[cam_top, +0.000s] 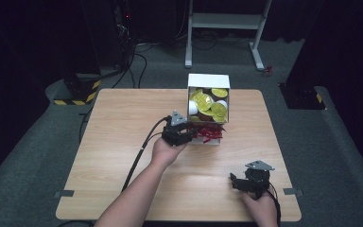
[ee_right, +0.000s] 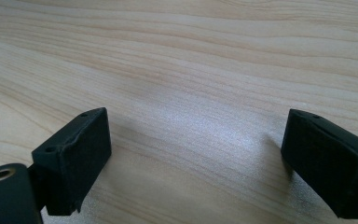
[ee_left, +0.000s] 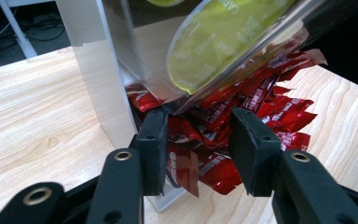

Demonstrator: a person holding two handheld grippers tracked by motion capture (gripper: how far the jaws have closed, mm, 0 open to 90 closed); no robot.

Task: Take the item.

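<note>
right gripper (cam_top: 236,181): nearest to me, near table edge, well apart from the box on its near-right side; I see both pads spread wide over bare wood in the right gripper view (ee_right: 196,163), nothing between them
table (cam_top: 123,156): light wood, the box stands at its far middle
left gripper (cam_top: 187,133): I have it at the box's near open end, touching the sachet pile; jaws partly closed, sachets between them
left grip detail: in the left gripper view (ee_left: 198,140) both pads sit against red sachets, foil crumpled between them; I read it as pinching a few, can't tell how firmly
red sachets (ee_left: 261,107): loose heap spilling out of the box's near end onto the table, some still under the box's clear wall
box (cam_top: 209,81): white, lying on its side, open face up toward me, clear panel seen up close (ee_left: 135,42)
yellow-lidded cups (cam_top: 203,101): packed inside the box, beyond the sachets; one lid presses on the clear panel (ee_left: 219,42)
white frame legs (cam_top: 227,21): floor, beyond the box
</note>
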